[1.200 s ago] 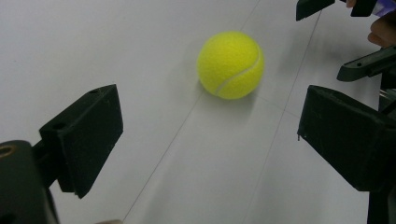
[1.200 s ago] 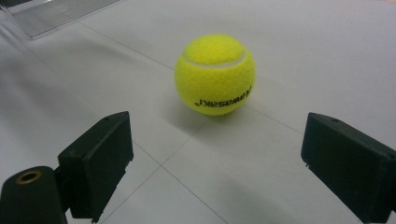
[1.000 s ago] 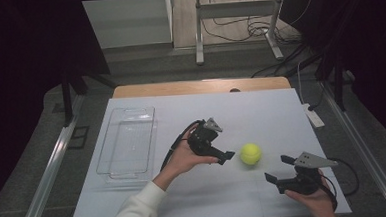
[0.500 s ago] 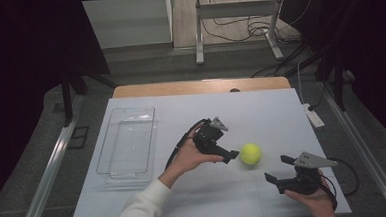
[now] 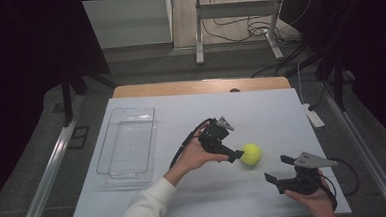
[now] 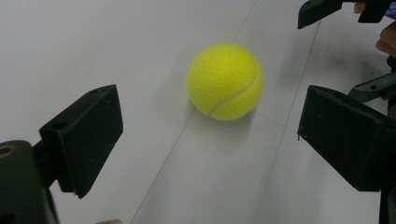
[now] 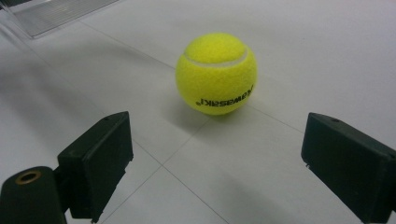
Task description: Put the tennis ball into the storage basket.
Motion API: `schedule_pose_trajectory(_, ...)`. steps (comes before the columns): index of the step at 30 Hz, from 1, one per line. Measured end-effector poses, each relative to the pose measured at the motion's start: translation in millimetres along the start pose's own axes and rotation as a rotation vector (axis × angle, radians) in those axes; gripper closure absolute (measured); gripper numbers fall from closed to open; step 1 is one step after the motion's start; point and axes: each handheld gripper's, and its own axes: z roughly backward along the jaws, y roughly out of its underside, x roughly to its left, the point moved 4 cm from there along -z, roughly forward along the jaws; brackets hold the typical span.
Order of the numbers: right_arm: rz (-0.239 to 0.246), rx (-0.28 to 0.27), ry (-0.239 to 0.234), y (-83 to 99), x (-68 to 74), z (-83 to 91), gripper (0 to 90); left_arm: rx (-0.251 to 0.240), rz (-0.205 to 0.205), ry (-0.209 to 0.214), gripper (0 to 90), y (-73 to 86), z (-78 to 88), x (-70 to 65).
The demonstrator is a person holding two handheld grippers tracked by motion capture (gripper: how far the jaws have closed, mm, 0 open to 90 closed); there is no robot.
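Clear, rectangular plastic tray: lies flat on the left part of the white table, long side running away from the person. Nothing is visible inside it. A corner of it also appears at the top left of the right gripper view.

Left gripper: black, two-jaw, held in the person's left hand, whose white sleeve enters from the bottom edge of the high view. A black cable loops from the gripper's rear. The gripper points to the right, tip just beside the ball. In the left gripper view the jaws stand spread wide, one at each side of the frame, with bare table between them; the ball lies ahead of the jaws, apart from both.

Yellow-green felt tennis ball: rests on the table near its middle, slightly toward the person's side, between the two grippers. White seam visible. In the right gripper view black lettering shows on its lower face, upside down. Ball touches only the table.

Right gripper: black with a grey three-cornered plate on top, held low at the right near the table's near edge, pointing left toward the ball but apart from it. Its jaws are spread wide in its own view, holding nothing.
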Motion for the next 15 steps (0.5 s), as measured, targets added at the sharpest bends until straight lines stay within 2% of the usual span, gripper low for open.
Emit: schedule_pose_trajectory(15,0.0,0.001,-0.002,0.3,-0.5,-0.1,9.1,0.013,-0.009,0.0,6.7,-6.8,-9.1,1.2)
